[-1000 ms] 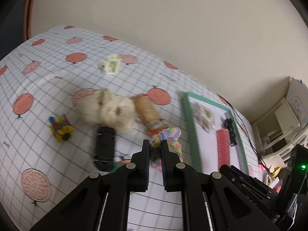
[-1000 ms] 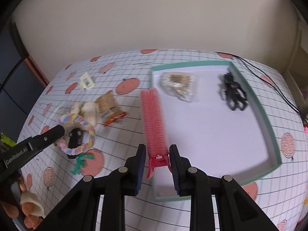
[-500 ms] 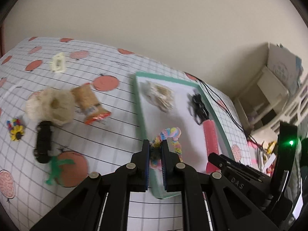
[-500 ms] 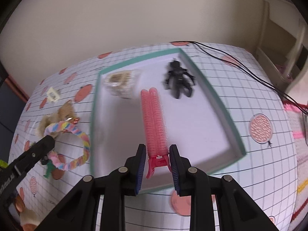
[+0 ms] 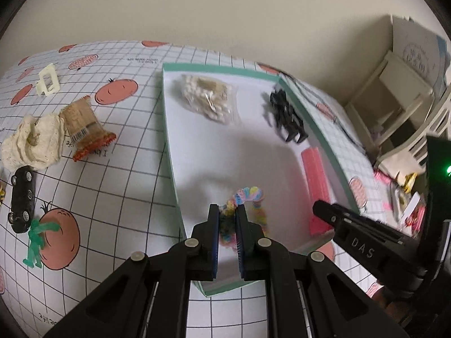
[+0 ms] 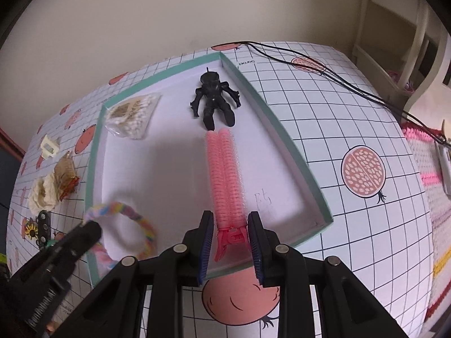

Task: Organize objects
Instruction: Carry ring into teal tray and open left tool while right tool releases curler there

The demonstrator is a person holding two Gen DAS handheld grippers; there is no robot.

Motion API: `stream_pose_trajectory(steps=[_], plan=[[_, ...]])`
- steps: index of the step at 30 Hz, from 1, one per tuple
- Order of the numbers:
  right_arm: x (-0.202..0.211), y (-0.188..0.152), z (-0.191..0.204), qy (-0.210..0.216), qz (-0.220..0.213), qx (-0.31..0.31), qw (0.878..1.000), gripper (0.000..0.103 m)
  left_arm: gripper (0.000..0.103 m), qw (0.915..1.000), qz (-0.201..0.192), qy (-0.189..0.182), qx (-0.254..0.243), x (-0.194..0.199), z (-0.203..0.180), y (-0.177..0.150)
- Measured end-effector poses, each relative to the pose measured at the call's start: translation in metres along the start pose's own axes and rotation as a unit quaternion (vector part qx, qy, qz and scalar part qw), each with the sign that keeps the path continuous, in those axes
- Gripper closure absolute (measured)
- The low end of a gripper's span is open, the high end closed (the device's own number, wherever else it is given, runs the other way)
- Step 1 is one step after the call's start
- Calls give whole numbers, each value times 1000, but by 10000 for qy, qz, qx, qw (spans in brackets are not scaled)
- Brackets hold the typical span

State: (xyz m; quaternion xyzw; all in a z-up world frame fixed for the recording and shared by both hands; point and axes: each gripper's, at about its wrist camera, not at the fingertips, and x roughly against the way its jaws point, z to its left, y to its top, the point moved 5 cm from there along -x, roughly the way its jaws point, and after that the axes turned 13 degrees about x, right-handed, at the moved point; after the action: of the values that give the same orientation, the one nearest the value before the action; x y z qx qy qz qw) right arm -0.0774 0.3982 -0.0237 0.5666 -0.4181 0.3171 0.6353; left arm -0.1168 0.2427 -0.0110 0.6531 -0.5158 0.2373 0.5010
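1. Over the green tray (image 5: 169,129), both grippers hold something to put down.
2. Between the two fingers of the right gripper (image 6: 229,236) sits the red clip end of the pink hair roller (image 6: 225,174). The jaws look wide, just beside the clip, so I cannot tell if they pinch it or have let go.
3. From that gripper, the roller's long side points straight away, toward the black toy figure (image 6: 214,98), and its far tip almost touches the toy's feet. It lies low over the white floor, near the tray's right wall.
4. It looks like two fuzzy pink tubes side by side, soft and bumpy.
5. Left of it, the left gripper (image 5: 227,211) is squeezed tight on the rainbow rope ring (image 5: 248,197), which hangs over the tray's near left part.
6. I think the right one is nearer to letting go, and the ring needs its own free spot beside the roller.
7. Farther in, a bag of cotton swabs (image 6: 132,115) lies in the tray's far left corner.
8. Outside on the fruit tablecloth (image 5: 118,169) wait a cream fluffy scrunchie (image 5: 32,143), a snack packet (image 5: 84,126), a black toy car (image 5: 21,200), a green toy man (image 5: 36,242) and a cream hair clip (image 5: 48,80).
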Motion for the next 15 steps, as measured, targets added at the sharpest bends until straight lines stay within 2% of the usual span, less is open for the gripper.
stream_pose_trajectory(steps=[12, 14, 15], plan=[[2, -2, 16, -71, 57, 200, 9998, 74, 91, 9997, 166, 152, -137, -1, 2, -4], [6, -3, 19, -137, 15, 300, 9995, 73, 89, 9997, 164, 121, -148, 1, 2, -4], [7, -3, 20, -147, 8, 314, 9994, 71, 83, 9997, 154, 108, -160, 4, 2, -4]])
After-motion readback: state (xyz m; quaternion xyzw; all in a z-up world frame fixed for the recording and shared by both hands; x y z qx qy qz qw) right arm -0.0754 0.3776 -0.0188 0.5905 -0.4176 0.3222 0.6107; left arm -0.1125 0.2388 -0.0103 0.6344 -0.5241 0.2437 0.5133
